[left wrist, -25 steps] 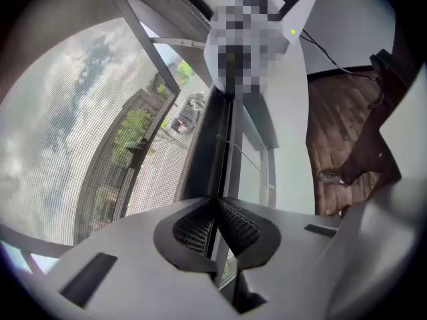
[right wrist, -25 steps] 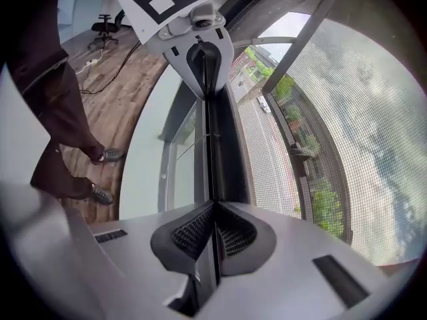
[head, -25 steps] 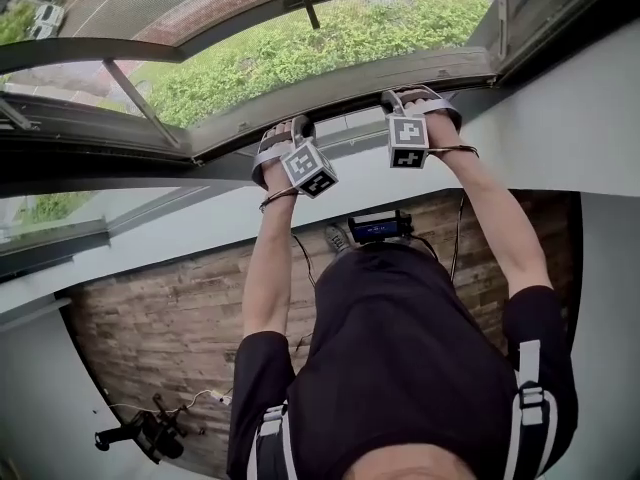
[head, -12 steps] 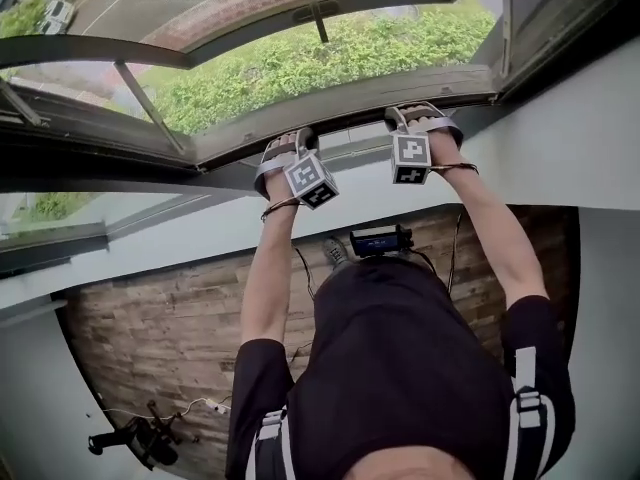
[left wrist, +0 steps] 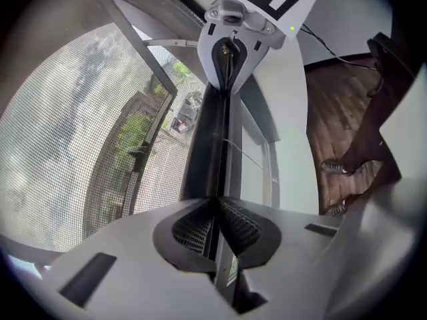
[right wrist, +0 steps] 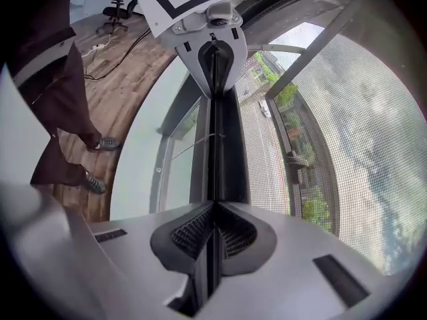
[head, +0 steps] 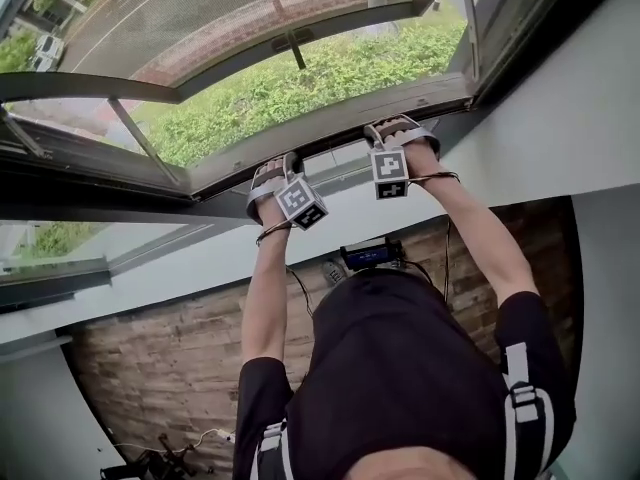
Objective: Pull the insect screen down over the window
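1. Pinching the screen bar (head: 330,120) at two spots: the left gripper (head: 270,171) and right gripper (head: 393,128) both have their jaws squeezed onto its thin lip.
2. Bar runs left to right between them, and the mesh (head: 190,13) stretches off on the far side.

The floor (head: 150,368) is laid in brown wood planks and bounded by white walls. A black office chair (right wrist: 117,10) stands on it. A white power strip (head: 226,435) with its lead lies near the chair. The person's two shoes (right wrist: 107,143) rest flat on the planks, close to the wall.
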